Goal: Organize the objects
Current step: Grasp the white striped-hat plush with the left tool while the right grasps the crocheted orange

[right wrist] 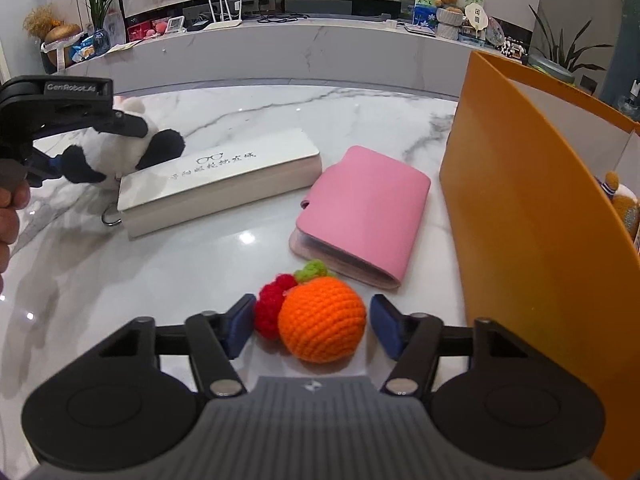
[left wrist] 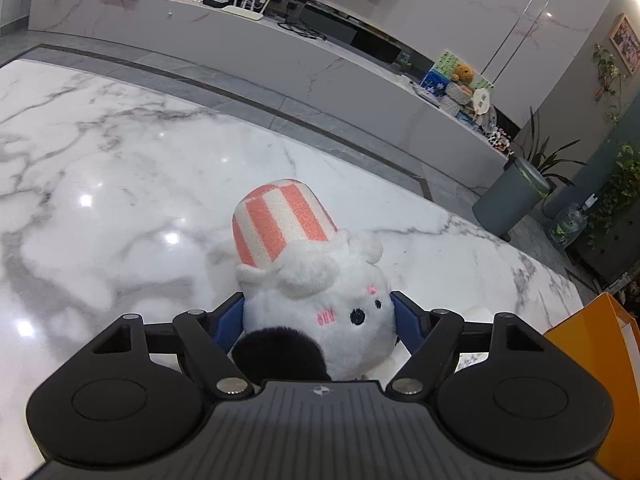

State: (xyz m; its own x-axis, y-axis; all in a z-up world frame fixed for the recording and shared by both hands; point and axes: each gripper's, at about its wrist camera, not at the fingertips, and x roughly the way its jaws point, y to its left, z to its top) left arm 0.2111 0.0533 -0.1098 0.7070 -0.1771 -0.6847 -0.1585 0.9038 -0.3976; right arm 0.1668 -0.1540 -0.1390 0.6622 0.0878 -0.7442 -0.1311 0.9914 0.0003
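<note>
- The left gripper (left wrist: 318,316) pinches the plush toy (left wrist: 320,300) above the marble table (left wrist: 120,200).
- The right gripper (right wrist: 312,326) is spread wide around the knitted orange (right wrist: 322,318), not squeezing it.
- The orange box (right wrist: 520,208) stands at the table's right edge.

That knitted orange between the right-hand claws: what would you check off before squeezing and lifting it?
1. Knitted orange sits between the right gripper fingers: ok.
2. Fingers open wide enough: ok.
3. Red knitted berry beside it may get pinched too: not ok.
4. Pink wallet lies clear of the fingers: ok.
5. Orange box is close on the right: ok.
6. Left gripper has the plush toy: ok.
</note>
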